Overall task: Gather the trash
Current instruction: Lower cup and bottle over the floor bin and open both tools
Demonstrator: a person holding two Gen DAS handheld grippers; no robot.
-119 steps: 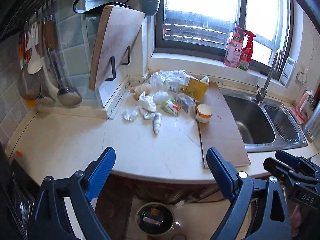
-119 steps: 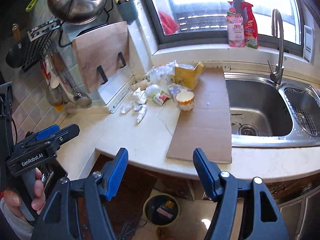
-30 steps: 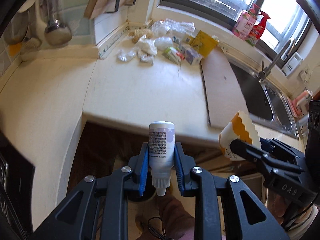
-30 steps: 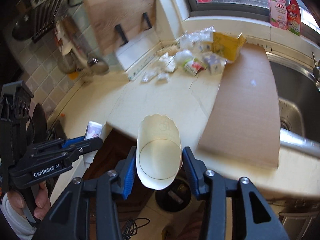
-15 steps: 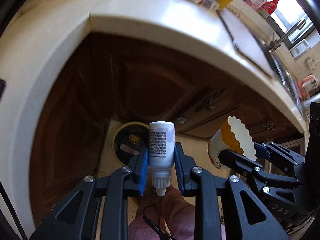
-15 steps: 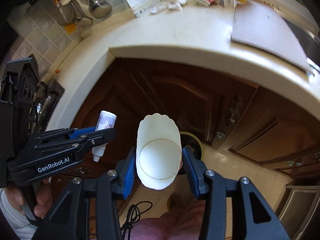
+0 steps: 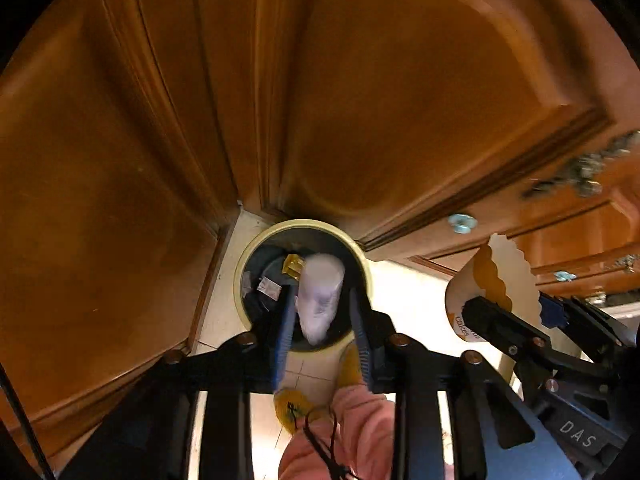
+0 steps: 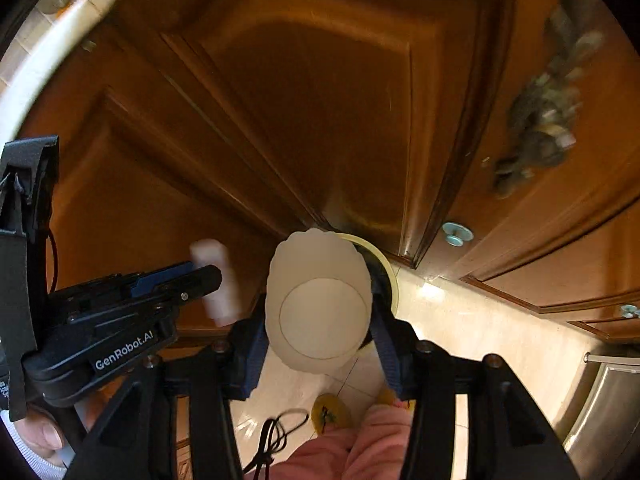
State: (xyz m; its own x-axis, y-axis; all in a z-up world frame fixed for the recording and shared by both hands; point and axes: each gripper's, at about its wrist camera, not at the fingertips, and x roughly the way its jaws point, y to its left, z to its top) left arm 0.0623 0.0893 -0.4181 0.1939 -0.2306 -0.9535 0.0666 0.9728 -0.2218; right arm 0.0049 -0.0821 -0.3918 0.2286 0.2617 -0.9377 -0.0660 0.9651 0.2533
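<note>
A round bin with a cream rim stands on the floor against the wooden cabinets, with scraps inside. My left gripper is right over it; a small white bottle, blurred, sits between its blue pads, which stand slightly apart from it. The bottle also shows in the right wrist view. My right gripper is shut on a white paper cup, held above the bin rim. The cup shows beside the bin in the left wrist view.
Brown cabinet doors with metal knobs fill the background. Pale tiled floor lies below. The person's pink trousers and yellow slippers are under the grippers. A steel appliance stands at lower right.
Both grippers dropped from counter height down to just above the bin. The bottle is now blurred and the left pads look slightly wider around it. The cup stays gripped.
</note>
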